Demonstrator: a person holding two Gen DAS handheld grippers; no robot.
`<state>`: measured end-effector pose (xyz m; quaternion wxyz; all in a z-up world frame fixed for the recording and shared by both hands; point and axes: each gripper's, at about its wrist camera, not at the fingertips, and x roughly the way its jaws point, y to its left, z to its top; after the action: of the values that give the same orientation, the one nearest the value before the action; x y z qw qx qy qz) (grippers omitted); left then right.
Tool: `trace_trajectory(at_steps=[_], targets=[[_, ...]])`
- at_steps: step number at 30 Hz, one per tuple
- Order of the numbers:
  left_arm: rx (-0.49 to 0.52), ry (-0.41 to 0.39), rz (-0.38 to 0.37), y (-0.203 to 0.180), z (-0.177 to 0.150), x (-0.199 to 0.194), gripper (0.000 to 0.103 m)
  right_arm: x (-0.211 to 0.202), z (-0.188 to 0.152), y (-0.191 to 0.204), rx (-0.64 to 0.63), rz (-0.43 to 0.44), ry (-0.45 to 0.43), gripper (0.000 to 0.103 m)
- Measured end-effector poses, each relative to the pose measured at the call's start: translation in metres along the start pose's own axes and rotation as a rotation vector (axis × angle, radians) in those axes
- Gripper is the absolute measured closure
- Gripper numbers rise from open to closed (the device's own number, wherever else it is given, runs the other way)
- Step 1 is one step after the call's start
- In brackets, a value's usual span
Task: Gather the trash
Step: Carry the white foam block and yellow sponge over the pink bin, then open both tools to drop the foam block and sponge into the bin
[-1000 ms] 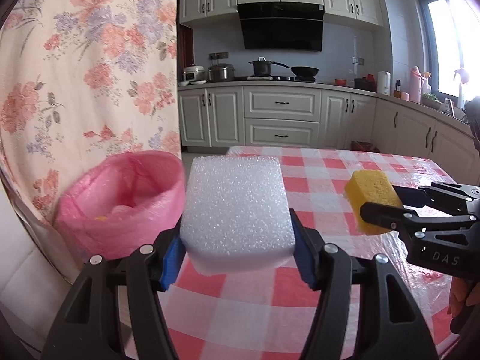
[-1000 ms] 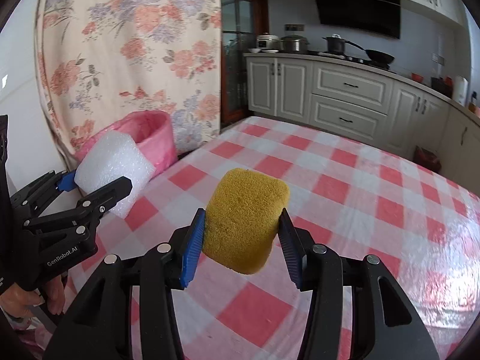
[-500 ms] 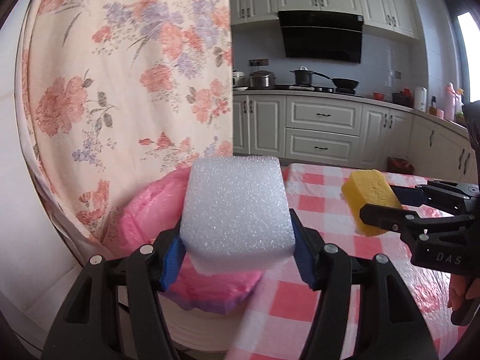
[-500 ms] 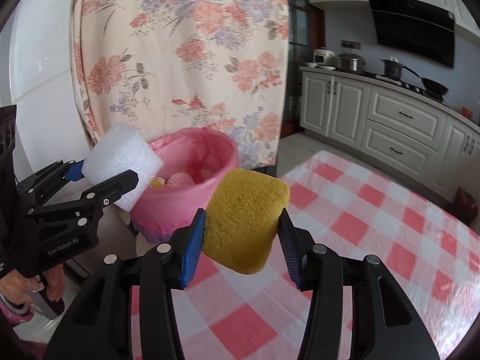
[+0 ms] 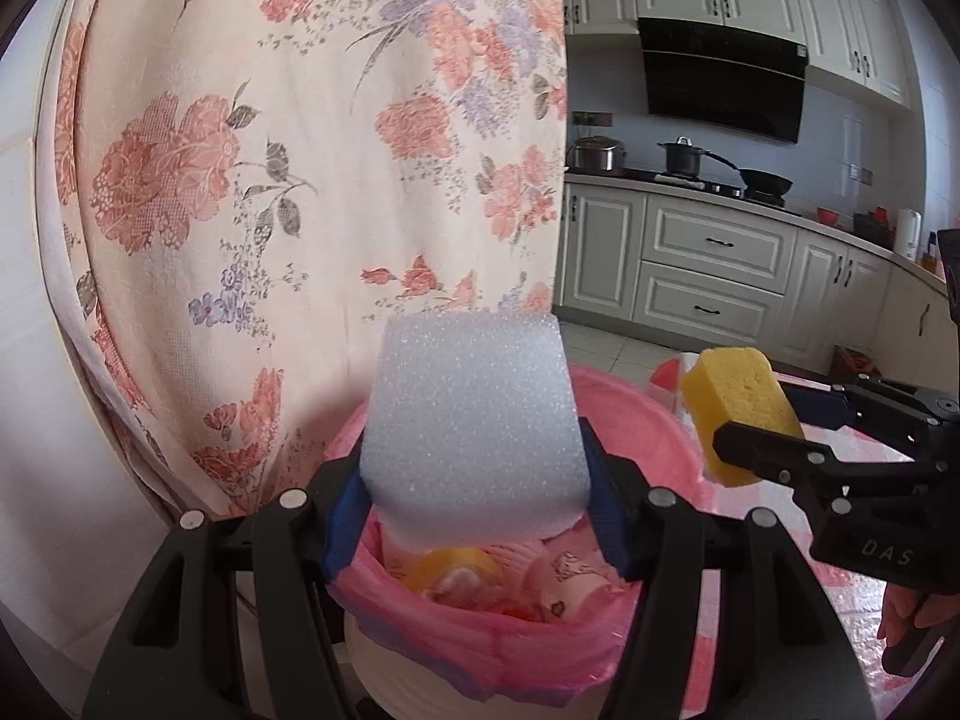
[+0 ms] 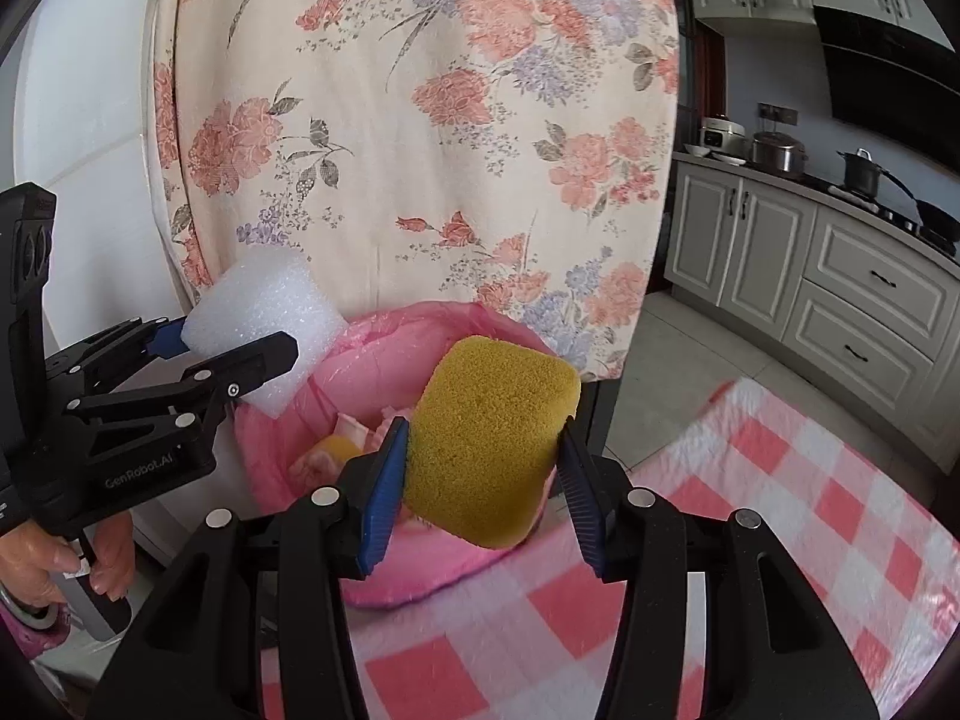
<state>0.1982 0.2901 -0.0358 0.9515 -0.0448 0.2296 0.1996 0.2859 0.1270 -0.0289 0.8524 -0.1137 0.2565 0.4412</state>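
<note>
Two grippers hang over one pink-lined bin [image 5: 630, 414], each clamped on a single piece of trash. The left gripper [image 5: 474, 498] squeezes one white foam block [image 5: 474, 426] above the bin's near left rim. The right gripper [image 6: 480, 468] pinches one yellow sponge [image 6: 492, 438] above the bin's right side, beside the one checked tablecloth [image 6: 810, 510]. Several scraps lie in the bin; I cannot count them.

light: bright daylight | shadows: soft | edges: fisheye warp, dark corners | focus: mostly sharp
</note>
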Motion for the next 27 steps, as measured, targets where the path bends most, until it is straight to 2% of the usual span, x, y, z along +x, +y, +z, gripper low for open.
trace_trajectory(at_steps=[6, 9, 10, 12, 14, 18, 20, 22, 27], targets=[[-0.011, 0.032, 0.011, 0.011, 0.003, 0.024, 0.043, 0.034, 0.013, -0.007, 0.007, 0.026, 0.016, 0.054], [-0.016, 0.034, 0.013, 0.014, 0.006, 0.034, 0.042, 0.042, 0.015, -0.01, 0.006, 0.036, 0.015, 0.049], [-0.016, 0.034, 0.016, 0.014, 0.007, 0.037, 0.041, 0.046, 0.017, -0.013, 0.011, 0.042, 0.016, 0.048], [-0.022, 0.031, 0.03, 0.016, 0.008, 0.042, 0.031, 0.051, 0.018, -0.017, 0.018, 0.049, 0.009, 0.033], [-0.04, 0.021, 0.042, 0.02, 0.009, 0.043, 0.023, 0.055, 0.019, -0.021, 0.018, 0.049, -0.001, 0.028], [-0.041, 0.018, 0.06, 0.022, 0.01, 0.043, 0.019, 0.053, 0.018, -0.026, 0.013, 0.036, -0.007, 0.028], [-0.036, 0.007, 0.073, 0.021, 0.008, 0.038, 0.01, 0.048, 0.017, -0.029, 0.026, 0.03, -0.016, 0.028], [-0.027, -0.012, 0.091, 0.02, 0.007, 0.031, 0.005, 0.041, 0.014, -0.032, 0.041, 0.019, -0.023, 0.028], [-0.03, -0.028, 0.103, 0.016, 0.007, 0.014, 0.005, 0.022, 0.006, -0.037, 0.053, -0.019, -0.018, 0.028]])
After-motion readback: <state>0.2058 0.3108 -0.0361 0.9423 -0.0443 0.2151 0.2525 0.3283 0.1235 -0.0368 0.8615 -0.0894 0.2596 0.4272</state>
